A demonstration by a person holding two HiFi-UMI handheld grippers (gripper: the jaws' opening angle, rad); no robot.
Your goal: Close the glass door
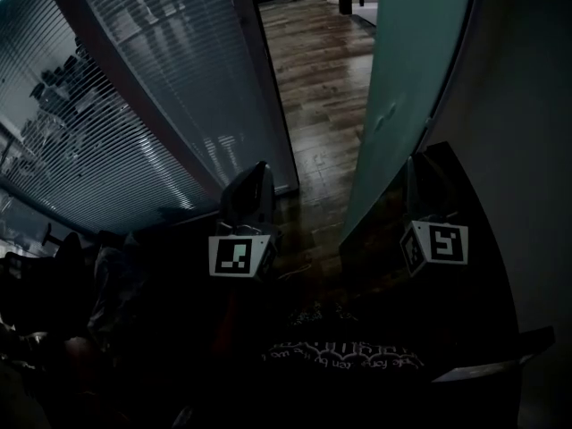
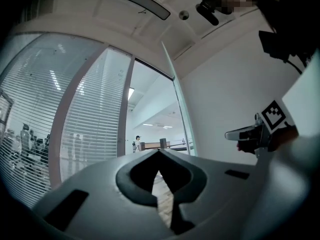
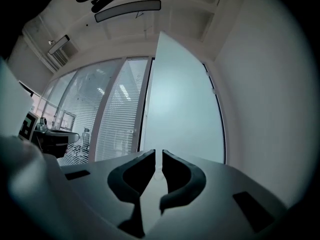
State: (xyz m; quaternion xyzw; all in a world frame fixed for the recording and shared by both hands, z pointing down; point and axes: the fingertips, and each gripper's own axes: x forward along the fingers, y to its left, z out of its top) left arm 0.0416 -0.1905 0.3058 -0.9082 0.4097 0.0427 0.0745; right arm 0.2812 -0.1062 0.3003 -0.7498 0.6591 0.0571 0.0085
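Observation:
The frosted glass door (image 1: 407, 88) stands swung open on the right, close to the white wall (image 1: 527, 150). In the right gripper view the door (image 3: 182, 109) fills the middle. My right gripper (image 3: 156, 156) points at its face near the left edge, the jaws almost together with only a thin slit and nothing between them. In the head view the right gripper (image 1: 420, 181) is beside the door's lower part. My left gripper (image 1: 253, 186) hangs in the doorway, aimed through the opening. Its jaws (image 2: 159, 152) are shut and empty.
A glass wall with slatted blinds (image 1: 134, 105) runs along the left, with a dark frame post (image 1: 268, 88) at the doorway's left side. Wooden floor (image 1: 322, 70) stretches beyond. A distant person (image 2: 136, 143) and furniture stand in the room ahead.

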